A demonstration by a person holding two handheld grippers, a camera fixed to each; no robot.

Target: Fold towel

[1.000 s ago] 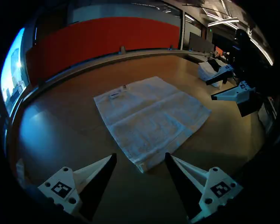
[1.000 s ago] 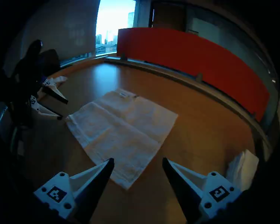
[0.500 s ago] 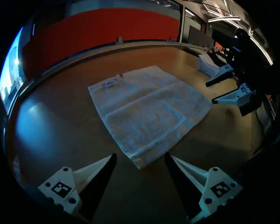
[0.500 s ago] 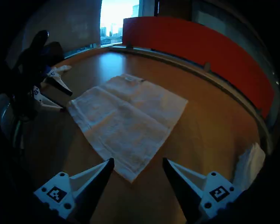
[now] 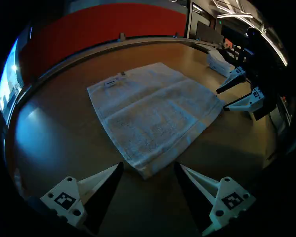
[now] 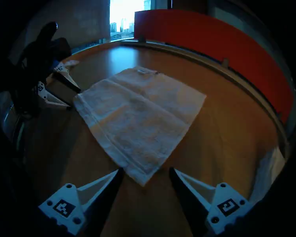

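Observation:
A white towel (image 5: 156, 108) lies flat on the wooden table (image 5: 61, 130), creased into quarters, with a small label (image 5: 110, 83) near its far corner. My left gripper (image 5: 148, 170) is open, its fingers straddling the towel's near corner. In the right gripper view the same towel (image 6: 138, 114) spreads ahead, and my right gripper (image 6: 144, 175) is open around another near corner. The right gripper (image 5: 236, 93) also appears at the towel's right edge in the left gripper view. The left gripper (image 6: 59, 91) shows by the towel's left corner in the right gripper view.
A red partition (image 5: 100, 27) runs along the table's far edge (image 5: 108, 45). A stack of folded white cloth (image 5: 219, 63) sits at the far right, also seen as white cloth (image 6: 272, 166) beside my right gripper. A bright window (image 6: 128, 6) lies beyond. A dark figure (image 6: 37, 63) holds the left gripper.
Both grippers have moved forward and lower toward the towel. Each now has a towel corner between its open fingers.

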